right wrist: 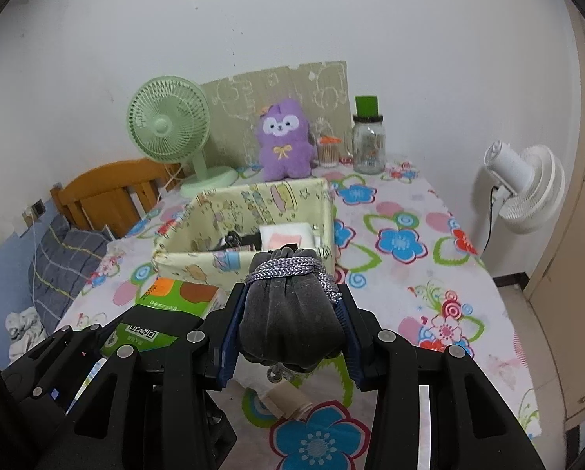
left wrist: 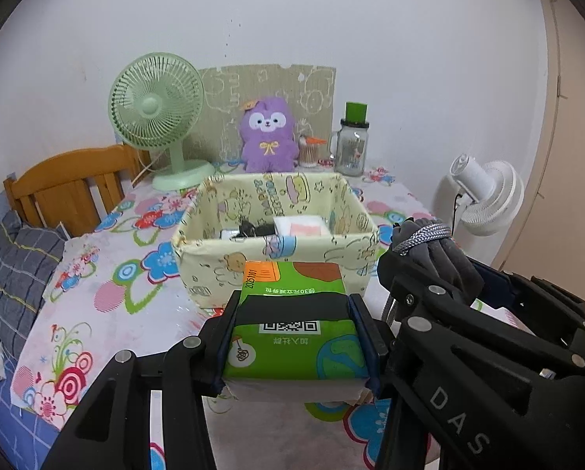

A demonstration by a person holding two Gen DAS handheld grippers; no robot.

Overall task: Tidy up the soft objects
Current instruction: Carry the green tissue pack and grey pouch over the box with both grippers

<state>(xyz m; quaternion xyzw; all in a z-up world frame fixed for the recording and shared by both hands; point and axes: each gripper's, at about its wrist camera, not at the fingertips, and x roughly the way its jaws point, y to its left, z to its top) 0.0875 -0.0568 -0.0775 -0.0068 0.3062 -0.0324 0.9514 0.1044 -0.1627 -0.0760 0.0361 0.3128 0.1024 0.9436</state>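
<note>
**Both loads up, bin ahead**

Our left gripper [left wrist: 298, 337] clamps the tissue pack [left wrist: 292, 313]; our right gripper [right wrist: 290, 329] squeezes the grey pouch [right wrist: 288, 313]. We judge this the carry step: next, lift both over the near rim beyond the fingertips and release. The bin [left wrist: 214, 250] already holds a white packet [left wrist: 300, 227] and something dark.

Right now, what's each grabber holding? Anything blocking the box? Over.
Left gripper shut on green tissue pack. Right gripper shut on grey drawstring pouch. Fabric box ahead, open top, partly filled, nothing in the way.
</note>
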